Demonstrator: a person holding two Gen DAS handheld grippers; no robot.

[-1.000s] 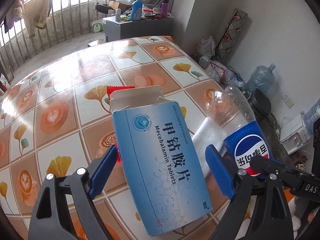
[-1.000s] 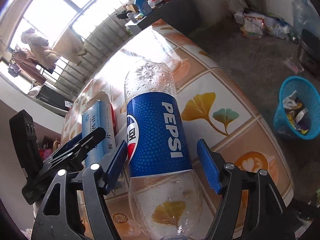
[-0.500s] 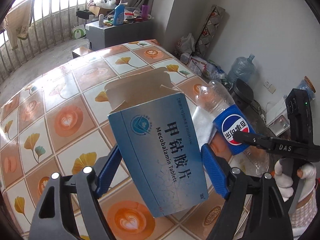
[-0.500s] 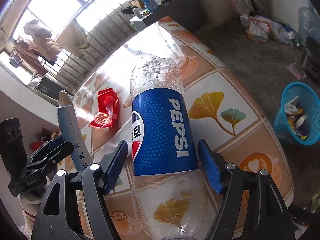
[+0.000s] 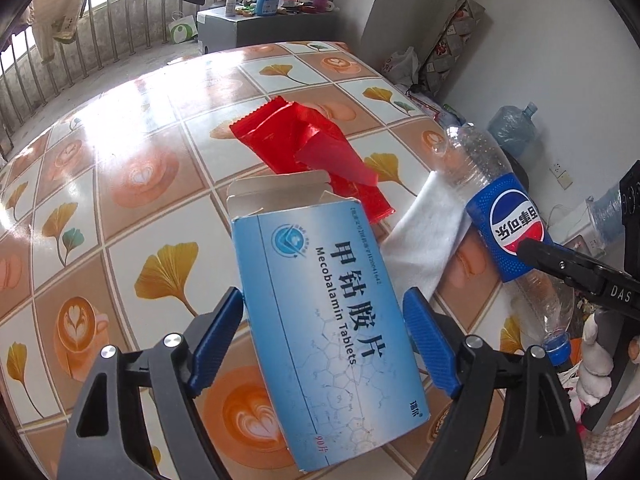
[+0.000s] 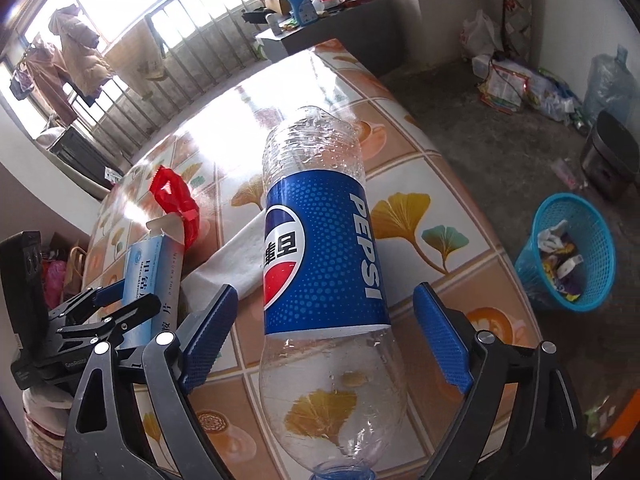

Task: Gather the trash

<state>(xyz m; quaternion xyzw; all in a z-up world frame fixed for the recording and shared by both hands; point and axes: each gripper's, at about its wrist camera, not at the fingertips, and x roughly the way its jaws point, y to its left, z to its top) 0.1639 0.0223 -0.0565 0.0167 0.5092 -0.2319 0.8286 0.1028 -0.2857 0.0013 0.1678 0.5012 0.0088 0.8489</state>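
Note:
A blue Mecobalamin tablet box (image 5: 324,312) with its flap open sits between the pads of my left gripper (image 5: 324,296), which is shut on it and holds it above the tiled table (image 5: 120,160). An empty Pepsi bottle (image 6: 320,256) lies with its cap towards my right gripper (image 6: 325,292). That gripper's jaws are opening, and both pads stand clear of the bottle's sides. A red wrapper (image 5: 304,148) and a white tissue (image 5: 424,232) lie on the table beyond the box. The bottle (image 5: 500,224) rests partly on the tissue.
A blue basket (image 6: 568,256) holding trash stands on the floor to the right of the table. A dark pot (image 6: 612,156), bags and a large water jug (image 5: 512,132) are along the wall. A cluttered grey cabinet (image 5: 260,24) stands behind the table.
The right jaws have spread away from the bottle, which they held before. The left gripper has shifted with the box, and the red wrapper now shows beyond it.

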